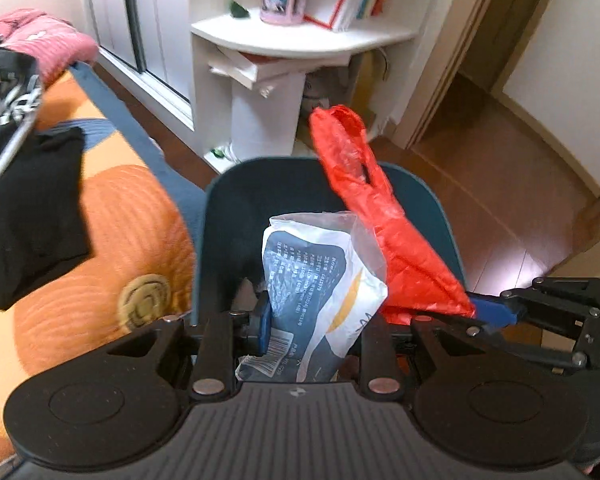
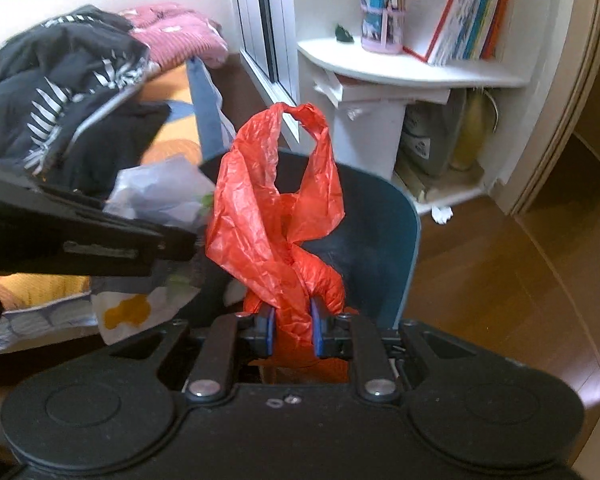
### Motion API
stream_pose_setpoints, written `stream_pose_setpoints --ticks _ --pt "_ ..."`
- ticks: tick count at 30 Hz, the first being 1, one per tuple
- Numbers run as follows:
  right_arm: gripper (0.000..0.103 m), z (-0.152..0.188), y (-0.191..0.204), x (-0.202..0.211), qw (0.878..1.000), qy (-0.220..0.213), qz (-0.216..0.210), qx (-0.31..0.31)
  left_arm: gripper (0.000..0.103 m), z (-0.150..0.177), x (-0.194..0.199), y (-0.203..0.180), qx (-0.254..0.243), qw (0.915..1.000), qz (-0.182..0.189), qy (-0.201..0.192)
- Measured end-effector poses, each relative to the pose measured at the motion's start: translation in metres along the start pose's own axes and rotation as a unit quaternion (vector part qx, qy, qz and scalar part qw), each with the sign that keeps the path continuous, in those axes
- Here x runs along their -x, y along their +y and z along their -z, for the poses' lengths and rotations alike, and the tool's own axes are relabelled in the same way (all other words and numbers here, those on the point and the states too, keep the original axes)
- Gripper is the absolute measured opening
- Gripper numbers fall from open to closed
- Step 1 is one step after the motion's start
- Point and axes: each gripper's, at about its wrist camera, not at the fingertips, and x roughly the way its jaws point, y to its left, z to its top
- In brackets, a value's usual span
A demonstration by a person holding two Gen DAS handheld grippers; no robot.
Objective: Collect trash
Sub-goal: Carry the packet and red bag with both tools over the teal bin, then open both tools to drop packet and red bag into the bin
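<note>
My left gripper point(image 1: 320, 320) is shut on a white and dark blue plastic wrapper point(image 1: 316, 272) with a barcode; one blue pad point(image 1: 262, 320) shows, the other is hidden behind the wrapper. My right gripper point(image 2: 292, 322) is shut on a crumpled red plastic bag point(image 2: 276, 208), whose handles stand up above the pads. Both hang over a dark teal bin point(image 1: 440, 208) with a dark inside. In the left wrist view the right gripper point(image 1: 484, 312) comes in from the right holding the red bag point(image 1: 364, 208). In the right wrist view the left gripper point(image 2: 172, 240) and its wrapper point(image 2: 160, 192) sit at the left, beside the bin point(image 2: 414, 232).
A bed with an orange and blue cover point(image 1: 112, 216) lies to the left, with black clothes point(image 2: 60, 92) and a pink garment point(image 2: 180, 36) on it. A white corner shelf point(image 2: 400, 66) with books and a pen cup stands behind the bin. To the right is wooden floor point(image 1: 500, 200).
</note>
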Motion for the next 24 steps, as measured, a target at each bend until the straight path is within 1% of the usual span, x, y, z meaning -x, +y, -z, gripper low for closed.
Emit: stream_pose_setpoints --ticks 5,8,11,14,15,17,18,19,24 --pt "0.019 0.001 -0.004 -0.028 1.0 0.028 0.007 0.001 0.024 -0.004 -0.04 -0.005 -0.007 0.9993 -0.019 0.033" --pt "0.023 0.003 -0.007 -0.035 0.999 0.035 0.011 0.001 0.024 -0.006 -0.061 -0.002 -0.009 0.9984 -0.028 0.048" --pt "0.026 0.006 -0.008 -0.038 0.999 0.04 0.007 0.001 0.026 -0.005 -0.076 0.0 -0.008 0.9978 -0.029 0.06" --pt "0.028 0.009 -0.007 -0.038 0.999 0.04 0.006 0.009 0.037 -0.004 -0.084 0.001 -0.008 0.9971 -0.031 0.069" --pt "0.029 0.01 -0.006 -0.037 0.999 0.037 0.004 0.012 0.044 -0.003 -0.086 0.002 -0.008 0.9971 -0.033 0.068" --pt "0.031 0.01 -0.004 -0.033 0.999 0.031 0.002 0.02 0.053 -0.002 -0.085 0.001 -0.011 0.9977 -0.027 0.062" --pt "0.033 0.01 -0.003 -0.031 0.999 0.029 0.002 0.024 0.061 -0.001 -0.083 0.001 -0.011 0.998 -0.027 0.057" --pt "0.034 0.009 -0.002 -0.028 0.999 0.026 0.002 0.026 0.065 -0.001 -0.082 0.0 -0.011 0.9982 -0.026 0.054" --pt "0.036 0.008 0.003 -0.007 1.0 0.007 -0.009 0.026 0.065 0.002 -0.064 0.003 -0.005 0.9991 -0.016 0.039"
